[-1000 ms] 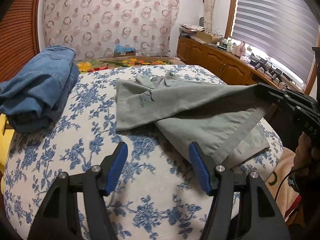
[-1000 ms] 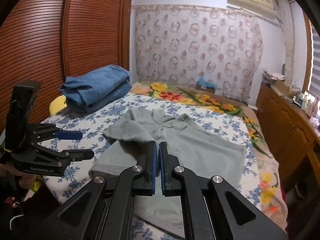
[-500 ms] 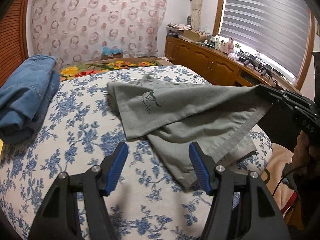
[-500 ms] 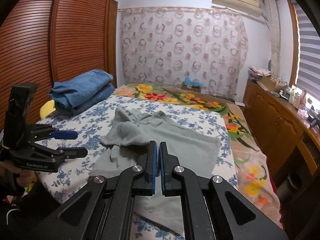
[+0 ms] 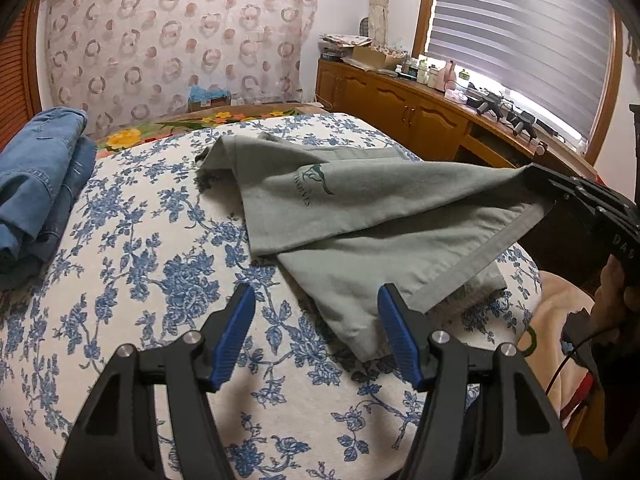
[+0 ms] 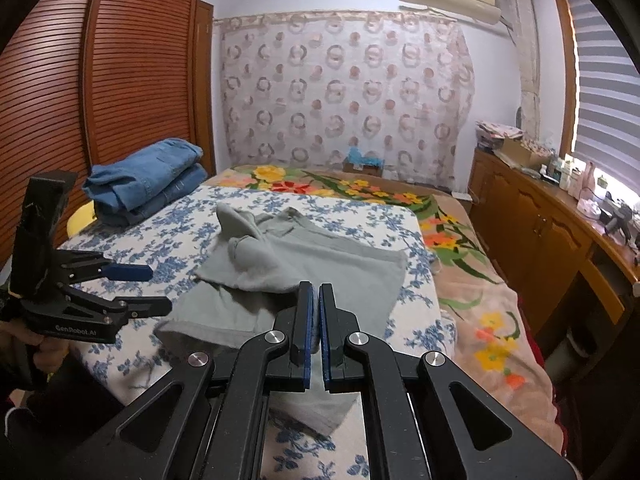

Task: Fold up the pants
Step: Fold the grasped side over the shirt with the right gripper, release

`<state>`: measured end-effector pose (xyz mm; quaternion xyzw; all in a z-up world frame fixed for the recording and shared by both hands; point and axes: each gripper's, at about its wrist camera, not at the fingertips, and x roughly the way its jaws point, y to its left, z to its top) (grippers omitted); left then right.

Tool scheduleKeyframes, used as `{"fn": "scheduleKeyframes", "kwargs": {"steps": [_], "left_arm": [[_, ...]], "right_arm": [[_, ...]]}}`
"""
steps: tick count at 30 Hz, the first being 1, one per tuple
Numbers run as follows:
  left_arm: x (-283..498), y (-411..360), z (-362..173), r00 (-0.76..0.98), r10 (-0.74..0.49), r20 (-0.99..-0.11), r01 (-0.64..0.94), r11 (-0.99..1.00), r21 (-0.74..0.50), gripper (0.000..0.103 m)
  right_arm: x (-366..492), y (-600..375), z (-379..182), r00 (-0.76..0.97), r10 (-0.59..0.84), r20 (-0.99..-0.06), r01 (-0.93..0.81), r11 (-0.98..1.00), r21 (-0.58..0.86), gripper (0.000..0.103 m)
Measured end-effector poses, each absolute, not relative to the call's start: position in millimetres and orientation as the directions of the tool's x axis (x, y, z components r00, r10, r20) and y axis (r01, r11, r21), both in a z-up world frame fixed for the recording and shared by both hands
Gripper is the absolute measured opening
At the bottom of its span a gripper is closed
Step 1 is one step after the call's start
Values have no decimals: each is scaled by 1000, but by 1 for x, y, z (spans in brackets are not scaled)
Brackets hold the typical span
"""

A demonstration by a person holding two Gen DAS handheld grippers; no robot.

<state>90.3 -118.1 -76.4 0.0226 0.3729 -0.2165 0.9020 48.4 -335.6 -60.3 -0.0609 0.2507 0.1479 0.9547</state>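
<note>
Right gripper (image 6: 314, 320) is clenched on the hem of the grey pants (image 5: 360, 216), lifting that edge at 3 o'clock to fold it over. Left gripper (image 5: 316, 336) hangs released above the bed (image 5: 140, 280), nothing between its jaws, probably to take the near corner at 5 o'clock.

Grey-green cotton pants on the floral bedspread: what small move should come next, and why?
Probably carry the pinched hem on across and lay it down. The right claw is shut on one corner of the grey-green cotton pants, holding that leg lifted over the other, so the fold hangs unfinished. The left claw is open and holds nothing above the blue-flowered white bedspread, free to smooth it.
</note>
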Motion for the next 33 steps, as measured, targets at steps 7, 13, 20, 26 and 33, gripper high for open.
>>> {"fn": "scheduleKeyframes", "kwargs": {"steps": [7,13,20,26,33], "left_arm": [[92,-122,-82,615,-373,-694,414,903,-118,63],[93,-124,-91,601,-367,-710,413,903,-117,63],[97,-125,-103,578,-350,-737,407,907,-111,63],[99,-125,-109,567,-354,-744,408,905,-120,63],[98,-122,-107,569,-360,-739,394,908,-139,63]], "right_arm": [[45,-345,-74,822,224,-524,-289,956,-45,1],[49,-353,-101,784,207,-585,-276,961,-31,1],[55,-359,-131,722,220,-656,-277,961,18,1],[57,-360,-134,709,221,-670,-272,962,30,1],[54,-360,-127,713,240,-659,-290,956,35,20]]}}
